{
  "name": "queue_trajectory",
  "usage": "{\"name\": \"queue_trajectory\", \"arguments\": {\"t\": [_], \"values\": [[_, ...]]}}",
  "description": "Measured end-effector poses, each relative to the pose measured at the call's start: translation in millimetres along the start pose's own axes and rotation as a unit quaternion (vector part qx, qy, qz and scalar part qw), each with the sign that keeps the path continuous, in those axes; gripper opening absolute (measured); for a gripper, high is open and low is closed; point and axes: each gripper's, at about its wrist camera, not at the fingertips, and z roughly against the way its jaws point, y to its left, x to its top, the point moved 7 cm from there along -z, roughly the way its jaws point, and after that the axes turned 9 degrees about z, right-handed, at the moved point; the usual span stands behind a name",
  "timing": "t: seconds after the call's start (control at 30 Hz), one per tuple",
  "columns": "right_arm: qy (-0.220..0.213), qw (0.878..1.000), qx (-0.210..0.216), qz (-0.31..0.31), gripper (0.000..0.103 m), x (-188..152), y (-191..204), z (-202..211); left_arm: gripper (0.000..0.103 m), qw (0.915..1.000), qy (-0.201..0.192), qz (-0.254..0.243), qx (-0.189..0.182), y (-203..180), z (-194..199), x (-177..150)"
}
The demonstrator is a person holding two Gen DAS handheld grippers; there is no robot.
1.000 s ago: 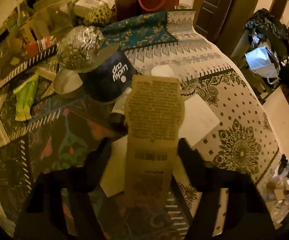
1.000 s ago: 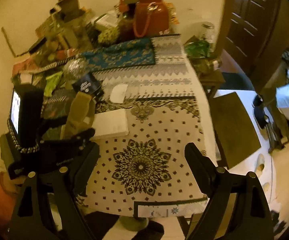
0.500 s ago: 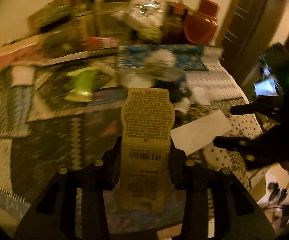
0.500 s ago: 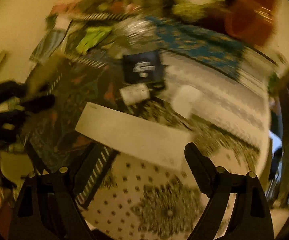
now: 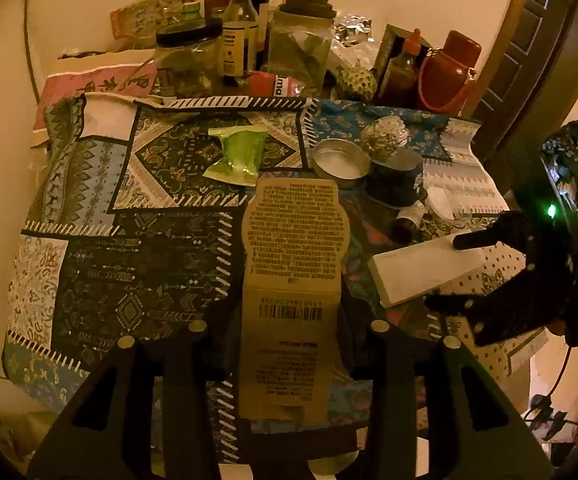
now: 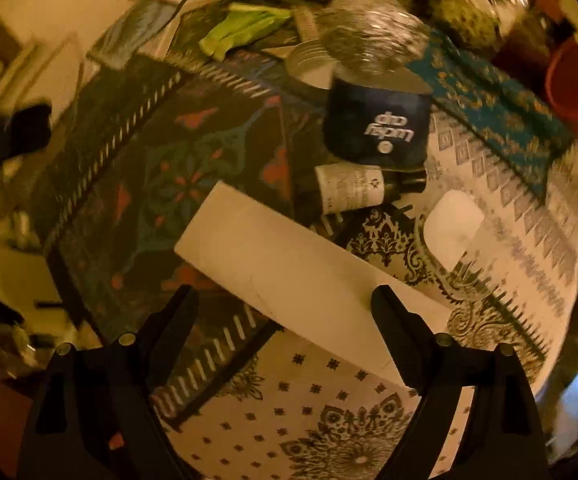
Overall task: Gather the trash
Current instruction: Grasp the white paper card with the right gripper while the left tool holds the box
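Our left gripper has its fingers pinched on a brown printed card sleeve, which stands up between them above the patchwork tablecloth. Our right gripper has its fingers spread wide, with nothing clamped; they hang over a flat white box lying on the cloth.

The left wrist view alone shows the far end of the table: jars and bottles against the wall, a red jug, and the green wrapper in sharp focus. It also shows the right gripper from the side, over the white box.

The right wrist view, partly blurred, shows from close by what the left view shows only small: a dark blue cup lying on its side, a foil ball behind it, and a small labelled bottle lying between cup and box. A white oval pad lies just beside the box.
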Motion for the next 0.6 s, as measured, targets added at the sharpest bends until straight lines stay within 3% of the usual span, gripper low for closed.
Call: {"name": "queue_trajectory", "arguments": {"t": [0.17, 0.27, 0.4, 0.6], "values": [[-0.004, 1.000, -0.016, 0.016, 0.088, 15.7, -3.3, -11.2, 0.039, 1.0000, 0.000, -0.001, -0.009, -6.5, 1.1, -0.5], [0.004, 1.000, 0.012, -0.007, 0.088, 20.5, -10.9, -19.7, 0.039, 0.9999, 0.001, -0.003, -0.012, -8.6, 2.1, -1.8], [0.009, 0.997, 0.058, -0.055, 0.087, 11.0, -16.2, -19.9, 0.039, 0.9998, -0.002, -0.007, -0.016, -9.7, 7.6, -2.4], [0.023, 0.998, 0.045, -0.038, 0.087, -11.5, 9.5, -18.8, 0.039, 0.9998, -0.004, -0.004, -0.019, -8.9, 10.7, -1.7]]}}
